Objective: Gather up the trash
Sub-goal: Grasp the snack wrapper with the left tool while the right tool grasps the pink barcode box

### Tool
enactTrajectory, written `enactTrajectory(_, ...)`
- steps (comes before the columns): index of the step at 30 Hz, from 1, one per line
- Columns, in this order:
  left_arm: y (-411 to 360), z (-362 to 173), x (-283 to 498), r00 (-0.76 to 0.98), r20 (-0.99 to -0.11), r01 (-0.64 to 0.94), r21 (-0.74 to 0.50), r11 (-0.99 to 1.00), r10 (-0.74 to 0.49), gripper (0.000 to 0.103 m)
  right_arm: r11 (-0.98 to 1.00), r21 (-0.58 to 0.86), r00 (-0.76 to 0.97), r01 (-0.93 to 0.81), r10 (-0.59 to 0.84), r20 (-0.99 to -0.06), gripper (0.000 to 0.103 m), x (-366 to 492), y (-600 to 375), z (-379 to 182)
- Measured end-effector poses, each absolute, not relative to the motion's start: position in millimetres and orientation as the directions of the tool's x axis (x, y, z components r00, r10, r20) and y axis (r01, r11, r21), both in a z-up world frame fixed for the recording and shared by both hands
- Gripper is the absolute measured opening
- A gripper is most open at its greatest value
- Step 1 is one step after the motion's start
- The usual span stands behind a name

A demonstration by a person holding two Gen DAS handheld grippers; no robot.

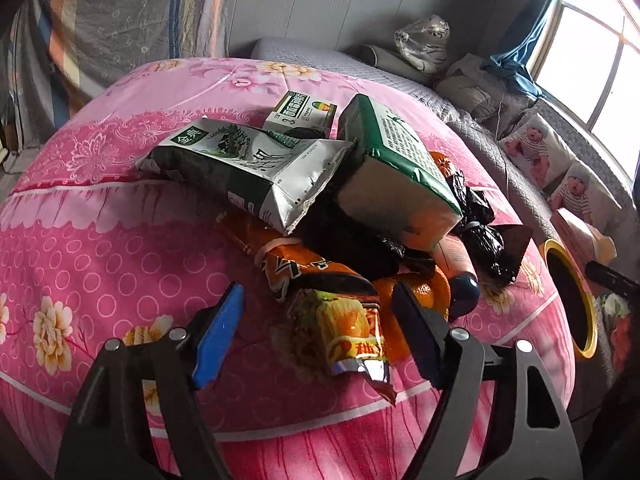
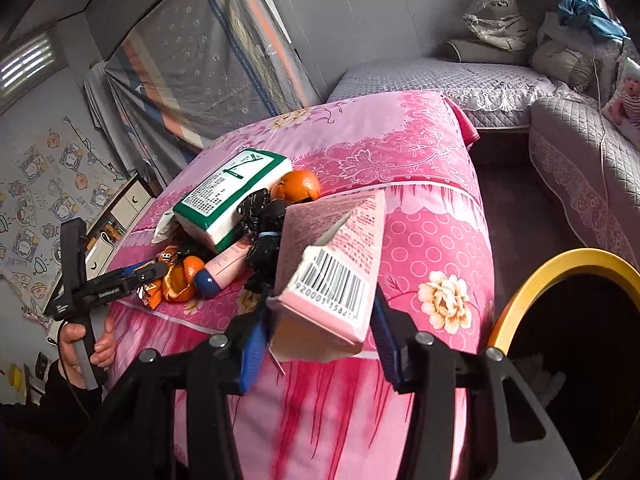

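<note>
A pile of trash sits on a pink floral quilt (image 1: 100, 248) covering a raised bed or table.

From the left wrist view, the left gripper (image 1: 316, 336) hovers low over the near edge of the pile with its jaws spread wide, holding nothing. Between its blue-padded fingers (image 1: 218, 336) lies an orange snack wrapper (image 1: 340, 320), crumpled, with a torn foil end pointing toward the camera. Just beside the wrapper is orange peel (image 1: 424, 292) and a pink tube with a dark blue cap (image 1: 460, 276). Behind them a crumpled black plastic bag (image 1: 480, 216) lies under a green and white tissue pack (image 1: 392, 168), which leans against a silver and green milk carton (image 1: 248, 168). A small green and white box (image 1: 304, 114) rests farther back.

From the right wrist view, the right gripper (image 2: 320, 344) pinches a pink carton (image 2: 332, 264) with a barcode facing the camera, held in the air between the pile and a black bin with a yellow rim (image 2: 532, 276) at the right. The left gripper appears at the far left, gripped by the person's hand (image 2: 86, 350).
</note>
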State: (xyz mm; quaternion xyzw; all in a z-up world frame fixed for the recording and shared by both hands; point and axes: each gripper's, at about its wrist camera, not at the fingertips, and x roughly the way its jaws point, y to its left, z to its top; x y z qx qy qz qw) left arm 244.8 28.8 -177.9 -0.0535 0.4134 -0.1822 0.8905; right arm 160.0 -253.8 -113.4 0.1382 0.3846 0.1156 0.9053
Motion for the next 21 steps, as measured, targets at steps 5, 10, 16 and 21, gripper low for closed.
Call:
enactTrajectory(5, 35.6, -180.3, 250.3, 0.597, -0.722, 0.24, -0.255, 0.937, -0.35, 0.045, 0.923, 0.366, 0.682, -0.121, 0.345, -0.645, 0.045, 143.3, -251.8, -108.2)
enactTrajectory(10, 47.7, -180.6, 245.0, 0.599, -0.715, 0.221, -0.286, 0.933, -0.361, 0.038, 0.916, 0.378, 0.686, -0.133, 0.36, -0.632, 0.045, 135.4, -248.5, -102.7)
enactTrajectory(16, 58.6, -170.1, 217.7, 0.62, -0.691, 0.236, -0.287, 0.928, -0.372, 0.037, 0.91, 0.389, 0.683, -0.142, 0.375, -0.627, 0.045, 133.5, -244.5, -99.8)
enactTrajectory(21, 68.7, -147.6, 181.0, 0.679, -0.615, 0.291, -0.277, 0.916, -0.401, 0.037, 0.909, 0.391, 0.687, -0.145, 0.377, -0.621, 0.045, 129.0, -242.3, -98.0)
